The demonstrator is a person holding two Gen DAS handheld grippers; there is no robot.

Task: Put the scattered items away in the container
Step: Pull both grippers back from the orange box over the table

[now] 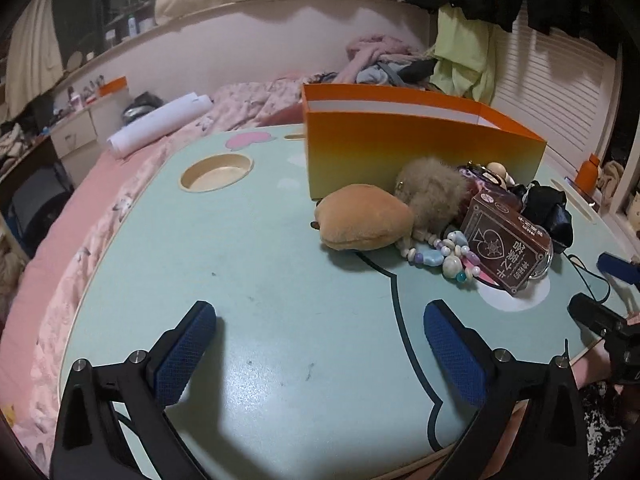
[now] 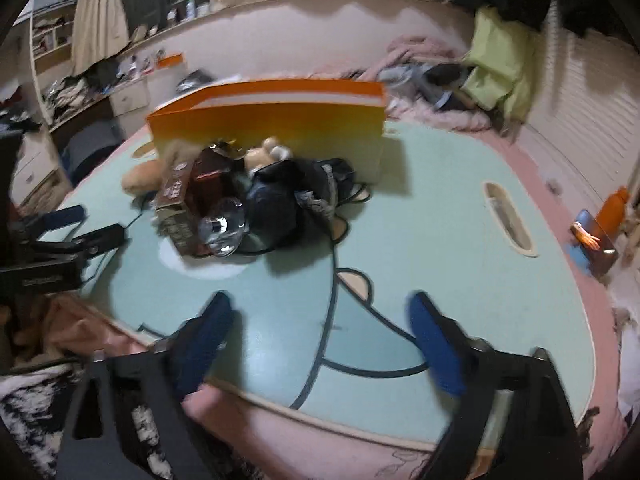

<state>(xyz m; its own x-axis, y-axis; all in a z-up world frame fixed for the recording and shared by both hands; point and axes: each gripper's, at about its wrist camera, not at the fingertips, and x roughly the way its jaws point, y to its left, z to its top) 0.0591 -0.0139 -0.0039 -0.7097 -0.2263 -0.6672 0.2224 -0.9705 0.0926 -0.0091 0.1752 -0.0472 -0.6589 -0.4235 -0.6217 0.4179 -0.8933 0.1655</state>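
Observation:
An orange box (image 1: pixel 420 148) (image 2: pixel 272 124) stands open at the far side of a pale green lap table (image 1: pixel 248 280) (image 2: pixel 440 240). In front of it lies a heap: a tan plush toy (image 1: pixel 362 218), a furry grey-brown pompom (image 1: pixel 434 192), a bead bracelet (image 1: pixel 444 254), a brown card box (image 1: pixel 508 246) (image 2: pixel 180 200), a clear round object (image 2: pixel 224 226) and a black bundle (image 1: pixel 548 208) (image 2: pixel 288 200). My left gripper (image 1: pixel 320 320) is open over bare table, short of the plush toy. My right gripper (image 2: pixel 320 312) is open near the table's front edge, nothing between its fingers.
The table rests on a pink bed with rumpled bedding. A round cup recess (image 1: pixel 216 172) sits at the table's far left, a slot (image 2: pixel 508 216) at its right. A rolled white paper (image 1: pixel 160 124) lies on the bed. Clothes are piled behind the box.

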